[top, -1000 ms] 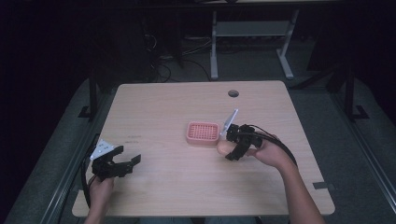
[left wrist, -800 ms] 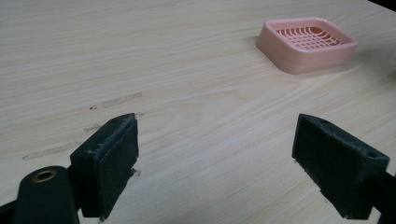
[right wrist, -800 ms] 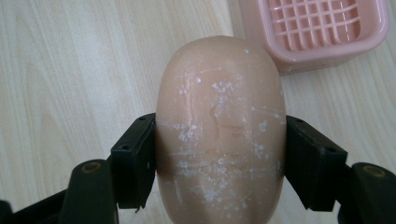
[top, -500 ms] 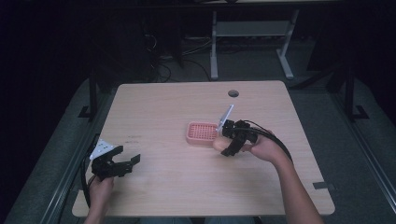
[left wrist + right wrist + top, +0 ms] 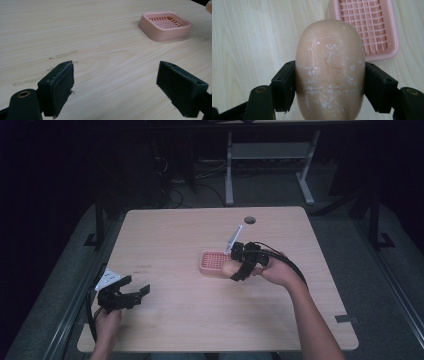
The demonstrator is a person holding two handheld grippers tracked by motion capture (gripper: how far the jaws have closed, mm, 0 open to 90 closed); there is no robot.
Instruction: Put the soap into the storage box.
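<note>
A pale peach bar of soap with white flecks sits between the pads of my right gripper, which is shut on it and holds it above the table. In the high view the soap hangs at the near right corner of a pink soap dish with a slotted grid. The right gripper is beside that dish. My left gripper rests low at the table's near left, jaws wide open with nothing between them. The dish lies far ahead of it.
The wooden table has a round cable hole at the back. A grey tape patch lies near the front right edge. Dark floor, cables and a white desk frame lie beyond the table.
My right gripper has carried the soap a little left and up, closer over the dish's near right corner. The left gripper has stayed put.
</note>
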